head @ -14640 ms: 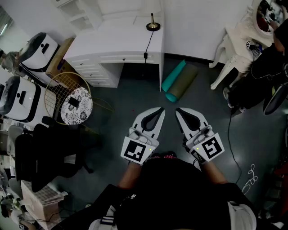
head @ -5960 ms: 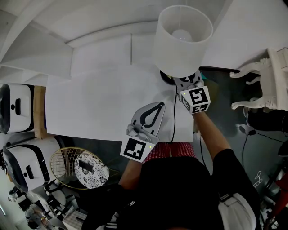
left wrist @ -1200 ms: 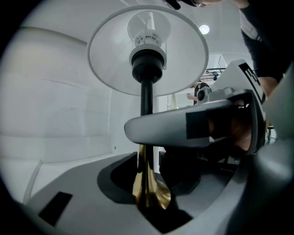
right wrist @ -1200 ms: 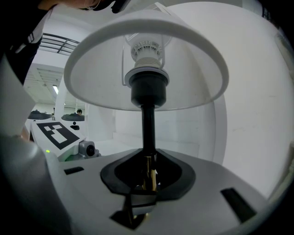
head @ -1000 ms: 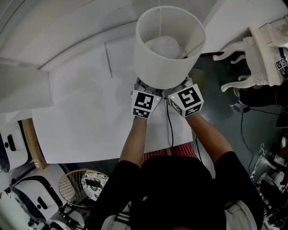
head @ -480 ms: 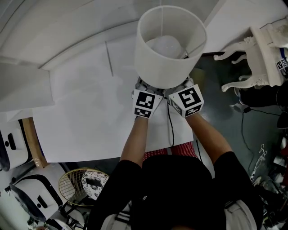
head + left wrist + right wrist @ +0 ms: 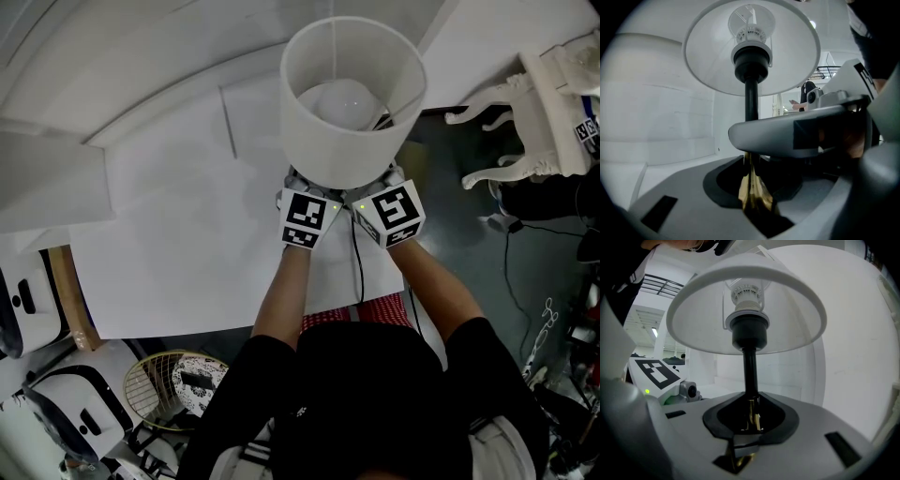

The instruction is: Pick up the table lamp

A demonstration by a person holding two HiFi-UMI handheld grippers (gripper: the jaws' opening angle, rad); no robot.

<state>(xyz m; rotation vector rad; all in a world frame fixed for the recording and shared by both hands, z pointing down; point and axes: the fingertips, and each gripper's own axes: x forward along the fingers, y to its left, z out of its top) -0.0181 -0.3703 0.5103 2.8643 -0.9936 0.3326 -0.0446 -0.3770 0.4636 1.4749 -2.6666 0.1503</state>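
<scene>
The table lamp has a white drum shade point(image 7: 352, 103), a black stem point(image 7: 751, 101) and a brass lower section point(image 7: 753, 190). It stands at the right end of the white desk point(image 7: 187, 234). In the head view both grippers reach in under the shade, so only their marker cubes show, left point(image 7: 309, 219) and right point(image 7: 395, 214). My left gripper point(image 7: 752, 161) is shut on the brass part of the stem. From the other side my right gripper point(image 7: 750, 420) is shut on the same brass section point(image 7: 752, 416), below the black stem point(image 7: 751, 371). The lamp's foot is hidden.
The lamp's black cord point(image 7: 356, 267) runs over the desk's front edge between my arms. A white ornate chair point(image 7: 548, 103) stands to the right of the desk. A wire basket stool point(image 7: 178, 380) and white appliances point(image 7: 14, 300) sit at the lower left. Wall lies behind the desk.
Since the oldest frames I have walked up to the desk and brought both grippers to the lamp's stem. Over the last second nothing has visibly moved.
</scene>
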